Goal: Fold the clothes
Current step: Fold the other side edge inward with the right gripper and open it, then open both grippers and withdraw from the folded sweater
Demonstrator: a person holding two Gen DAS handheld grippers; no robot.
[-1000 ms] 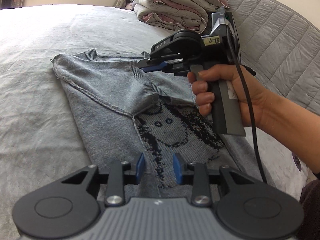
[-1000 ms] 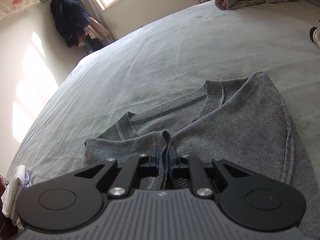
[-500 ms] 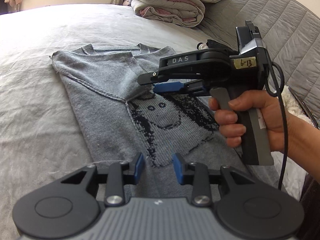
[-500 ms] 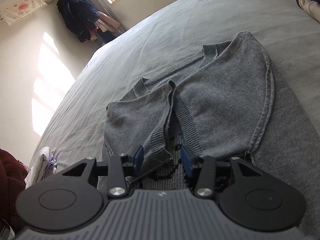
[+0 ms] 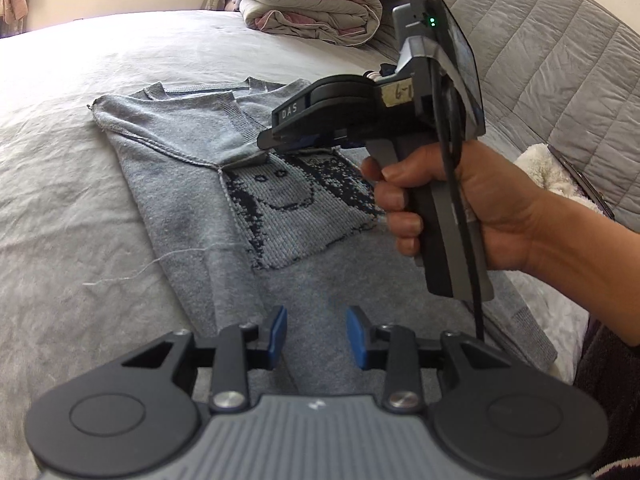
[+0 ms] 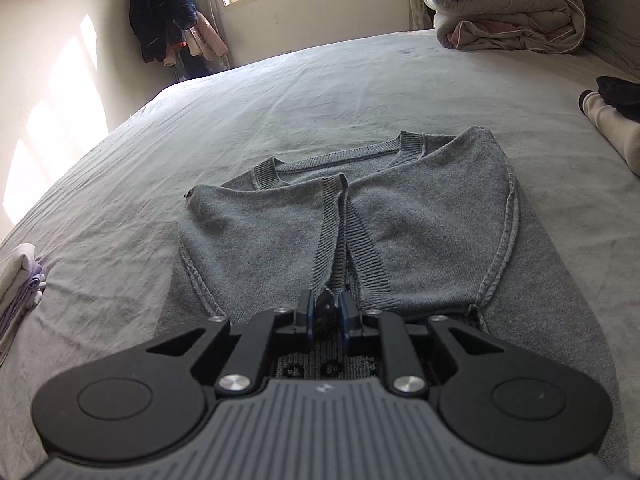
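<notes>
Left wrist view: grey sweater [image 5: 192, 184] lies flat on bed [image 5: 60, 184], sleeves folded in. Left tongs [image 5: 316, 338] open, empty, above hem. A hand [image 5: 460, 200] holds right tongs [image 5: 276, 144].

Right wrist view: right tongs [image 6: 325, 312] closed on a sleeve cuff [image 6: 325, 306] at sweater's centre.

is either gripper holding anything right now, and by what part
The right gripper is shut on the sweater, pinching the ribbed cuff end of a folded-in sleeve. The left gripper is open and holds nothing.
</notes>
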